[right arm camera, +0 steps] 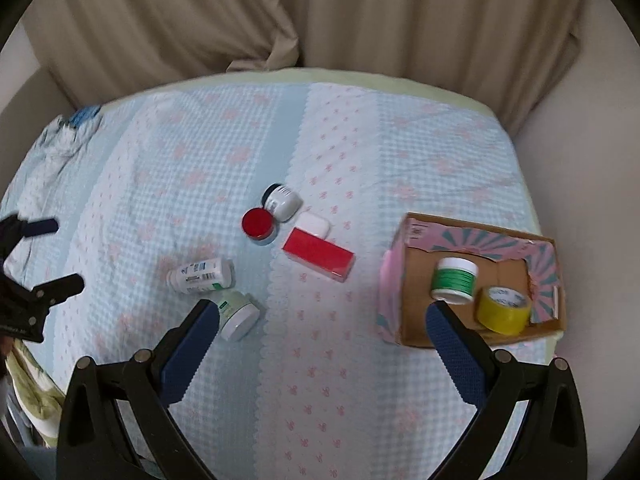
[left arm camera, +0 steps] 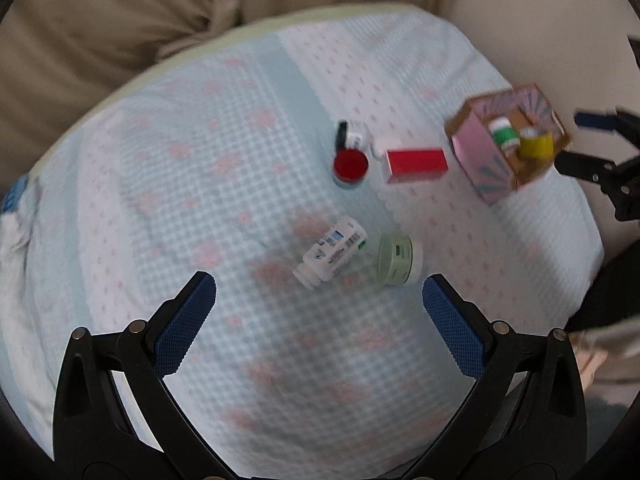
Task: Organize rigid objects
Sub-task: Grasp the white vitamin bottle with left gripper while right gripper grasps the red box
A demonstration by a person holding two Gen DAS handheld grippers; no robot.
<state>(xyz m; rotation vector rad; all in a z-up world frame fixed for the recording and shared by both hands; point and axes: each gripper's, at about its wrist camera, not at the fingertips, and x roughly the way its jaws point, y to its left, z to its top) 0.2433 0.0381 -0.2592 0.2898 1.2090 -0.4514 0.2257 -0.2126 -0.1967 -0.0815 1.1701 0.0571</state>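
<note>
Both tongs, left tongs (left arm camera: 320, 300) and right tongs (right arm camera: 320, 324), hang wide and empty above the bed (right arm camera: 360, 400). At frame centre, the white bottle (left arm camera: 330, 253) and green jar (left arm camera: 398, 259) lie sideways; they could roll off soft bedding if nudged. At right, the box (right arm camera: 404, 280) waits.

Glowing soft and even, no glare. Smearing with motion blur across the left wrist view. Bending hard at fisheye edges, vignetting black. Casting faint shadow on the pale blue checked bedspread (left arm camera: 256, 264).
</note>
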